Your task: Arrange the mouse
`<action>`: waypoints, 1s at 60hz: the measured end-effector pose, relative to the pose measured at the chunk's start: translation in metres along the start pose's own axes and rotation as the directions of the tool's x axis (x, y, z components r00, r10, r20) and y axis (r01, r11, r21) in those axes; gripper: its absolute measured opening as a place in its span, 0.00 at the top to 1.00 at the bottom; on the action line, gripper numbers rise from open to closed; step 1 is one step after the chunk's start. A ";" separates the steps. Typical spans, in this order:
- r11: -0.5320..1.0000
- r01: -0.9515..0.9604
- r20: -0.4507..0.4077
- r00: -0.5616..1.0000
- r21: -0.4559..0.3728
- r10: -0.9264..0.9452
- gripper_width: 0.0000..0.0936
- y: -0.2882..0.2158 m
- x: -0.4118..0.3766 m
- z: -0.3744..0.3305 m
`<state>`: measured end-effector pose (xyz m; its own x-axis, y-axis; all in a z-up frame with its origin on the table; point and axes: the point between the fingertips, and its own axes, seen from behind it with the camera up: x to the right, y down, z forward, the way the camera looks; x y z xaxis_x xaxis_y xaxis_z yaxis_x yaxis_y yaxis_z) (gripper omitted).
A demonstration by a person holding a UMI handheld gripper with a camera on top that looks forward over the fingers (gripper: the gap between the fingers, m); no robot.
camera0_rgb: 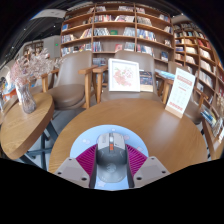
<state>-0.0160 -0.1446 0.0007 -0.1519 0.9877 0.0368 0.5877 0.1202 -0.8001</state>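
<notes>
A grey mouse (112, 160) with a dark scroll wheel lies lengthwise between my gripper's (112, 152) two fingers. Both pink pads (88, 158) press against its sides, so the gripper is shut on it. The mouse is held over the near edge of a round wooden table (150, 122). I cannot tell whether its underside touches the tabletop.
A white placard (124, 75) stands at the table's far edge and a standing sign (181, 92) at its right. A second wooden table (20, 125) with a vase of flowers (27, 92) is at the left. Chairs (70, 82) and bookshelves (110, 30) stand beyond.
</notes>
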 end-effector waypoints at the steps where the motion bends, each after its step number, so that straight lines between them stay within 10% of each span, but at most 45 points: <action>1: 1.000 -0.005 0.002 1.000 -0.005 0.005 0.54 0.004 -0.002 0.002; 17: 0.998 -0.053 -0.002 0.999 0.013 0.053 0.43 0.009 -0.010 0.006; 23: 0.999 -0.052 -0.019 0.998 0.007 0.052 0.07 0.010 -0.007 0.004; 60: 0.991 -0.101 -0.117 0.987 0.084 0.111 0.08 0.042 0.056 -0.235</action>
<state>0.1870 -0.0609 0.1093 0.0084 0.9998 0.0180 0.5313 0.0108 -0.8471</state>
